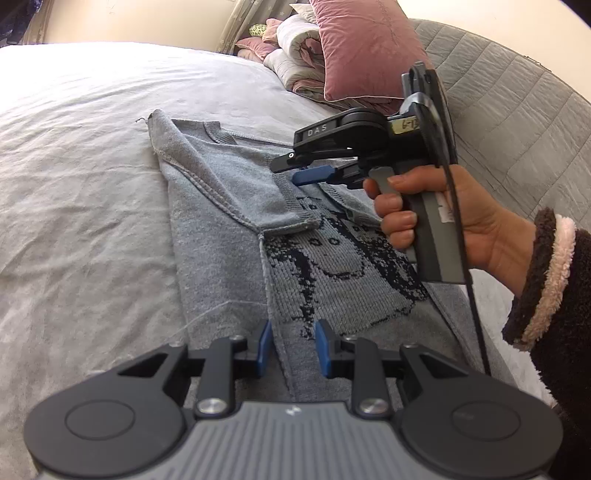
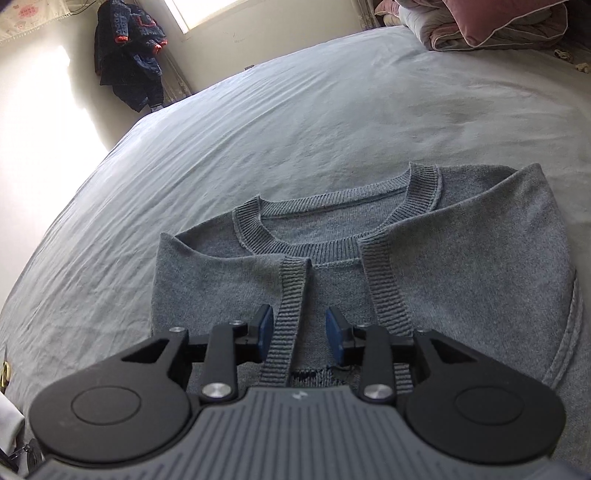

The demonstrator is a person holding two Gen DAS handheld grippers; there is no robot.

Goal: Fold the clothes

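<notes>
The right claw (image 1: 295, 171) reads "DAS"; its yellow tag (image 1: 404, 126) reads "6-13".

Right gripper (image 2: 299, 338), jaws parted, blue pads clear of fabric, hovers over the grey sweater (image 2: 461, 266) lying on the bed sheet (image 2: 258, 122). Both sleeves lie folded in across the sweater's front, ribbed cuffs side by side below the collar (image 2: 332, 221); the left cuff (image 2: 286, 325) sits between the pads, untouched. Beyond the sweater: dark clothes (image 2: 129, 55) hanging in the corner, bedding pile (image 2: 491, 22) at upper right.
</notes>
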